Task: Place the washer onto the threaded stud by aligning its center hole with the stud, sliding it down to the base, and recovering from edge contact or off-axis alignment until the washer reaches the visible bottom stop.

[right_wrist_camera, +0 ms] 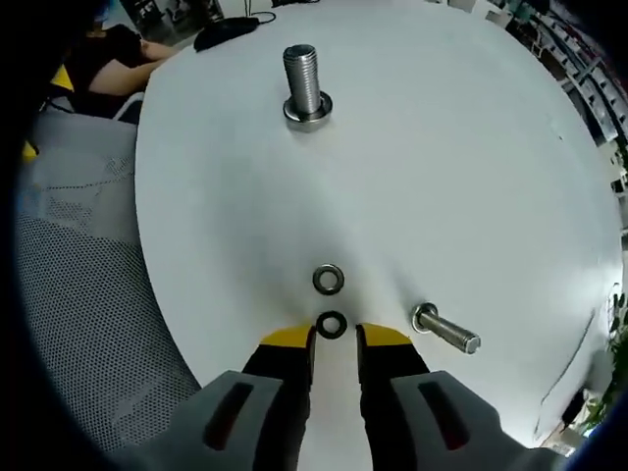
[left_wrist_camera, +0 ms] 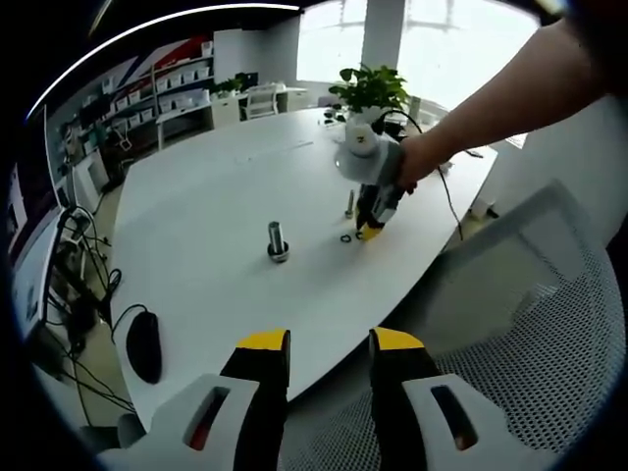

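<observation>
Step in hand: pickup. Right gripper (right_wrist_camera: pixel 334 340) sits low on the table (right_wrist_camera: pixel 471 177), jaws slightly parted, empty, bracketing the washer (right_wrist_camera: pixel 332 324). Left gripper (left_wrist_camera: pixel 329 345) idle, jaws apart, empty. Next: close, lift, centre over stud (right_wrist_camera: pixel 303 83).

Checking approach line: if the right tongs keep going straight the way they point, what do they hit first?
The dark washer, lying flat on the table just ahead of the right tongs tips. Beyond it sit the silver washer, then the upright stud. Height above the table is unclear.
</observation>
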The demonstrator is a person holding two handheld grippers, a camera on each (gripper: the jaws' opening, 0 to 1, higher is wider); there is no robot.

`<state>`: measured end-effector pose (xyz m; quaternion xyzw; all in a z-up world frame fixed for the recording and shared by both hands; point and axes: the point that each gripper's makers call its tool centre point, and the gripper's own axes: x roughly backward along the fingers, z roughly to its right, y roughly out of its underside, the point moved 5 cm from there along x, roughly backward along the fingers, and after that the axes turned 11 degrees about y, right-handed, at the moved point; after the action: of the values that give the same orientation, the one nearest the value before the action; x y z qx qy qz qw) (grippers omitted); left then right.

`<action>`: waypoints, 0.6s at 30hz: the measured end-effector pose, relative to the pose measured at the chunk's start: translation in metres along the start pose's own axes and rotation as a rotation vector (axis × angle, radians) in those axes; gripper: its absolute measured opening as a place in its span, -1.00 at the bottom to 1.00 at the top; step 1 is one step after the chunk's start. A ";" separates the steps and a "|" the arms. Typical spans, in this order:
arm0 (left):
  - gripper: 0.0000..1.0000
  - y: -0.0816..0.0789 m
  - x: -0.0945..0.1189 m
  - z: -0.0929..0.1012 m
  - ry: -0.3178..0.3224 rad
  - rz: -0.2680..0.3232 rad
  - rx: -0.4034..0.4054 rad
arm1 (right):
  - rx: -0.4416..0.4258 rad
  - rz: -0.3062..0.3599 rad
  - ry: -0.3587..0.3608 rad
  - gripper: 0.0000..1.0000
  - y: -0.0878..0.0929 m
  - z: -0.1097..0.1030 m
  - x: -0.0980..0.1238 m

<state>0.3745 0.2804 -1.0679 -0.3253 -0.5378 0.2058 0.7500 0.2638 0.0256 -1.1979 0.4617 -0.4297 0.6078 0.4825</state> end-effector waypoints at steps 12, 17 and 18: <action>-0.40 -0.001 0.000 -0.001 -0.006 0.008 0.006 | -0.017 0.032 0.019 -0.63 0.004 -0.009 0.011; -0.40 -0.001 0.000 0.000 -0.004 0.009 0.005 | -0.031 0.026 0.015 -0.64 0.000 -0.005 0.005; -0.40 -0.001 0.000 0.000 -0.003 0.008 0.004 | -0.027 0.017 0.018 -0.65 0.000 -0.005 0.005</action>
<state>0.3746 0.2790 -1.0673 -0.3256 -0.5373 0.2105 0.7490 0.2626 0.0311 -1.1939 0.4460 -0.4375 0.6101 0.4873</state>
